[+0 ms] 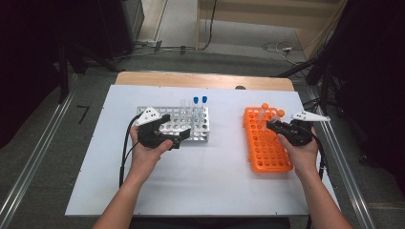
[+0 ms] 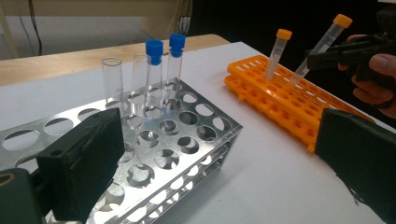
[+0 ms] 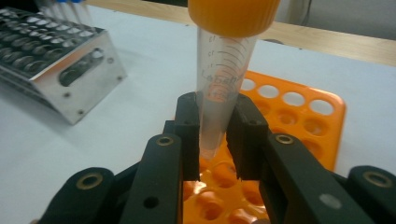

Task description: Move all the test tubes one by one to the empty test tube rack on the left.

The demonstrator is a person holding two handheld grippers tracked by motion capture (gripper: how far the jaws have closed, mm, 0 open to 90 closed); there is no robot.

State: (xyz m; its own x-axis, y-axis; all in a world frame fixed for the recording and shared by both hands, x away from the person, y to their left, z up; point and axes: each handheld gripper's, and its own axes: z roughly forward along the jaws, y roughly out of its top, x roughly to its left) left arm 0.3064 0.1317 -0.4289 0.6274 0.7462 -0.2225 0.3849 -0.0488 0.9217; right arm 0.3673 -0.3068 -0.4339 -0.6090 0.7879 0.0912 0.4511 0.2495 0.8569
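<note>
- The right gripper point(image 3: 214, 140) pinches an orange-capped tube point(image 3: 224, 88) just above the orange rack point(image 3: 322, 116).
- The left gripper point(image 2: 219, 168) is spread wide beside the metal rack point(image 2: 205, 130), holding nothing.

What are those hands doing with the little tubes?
A person is working with two grippers. The right gripper is shut on an orange-capped tube, tilted above the orange rack. Another orange-capped tube stands in that rack. The left gripper rests open beside the metal rack, which holds blue-capped tubes.
</note>
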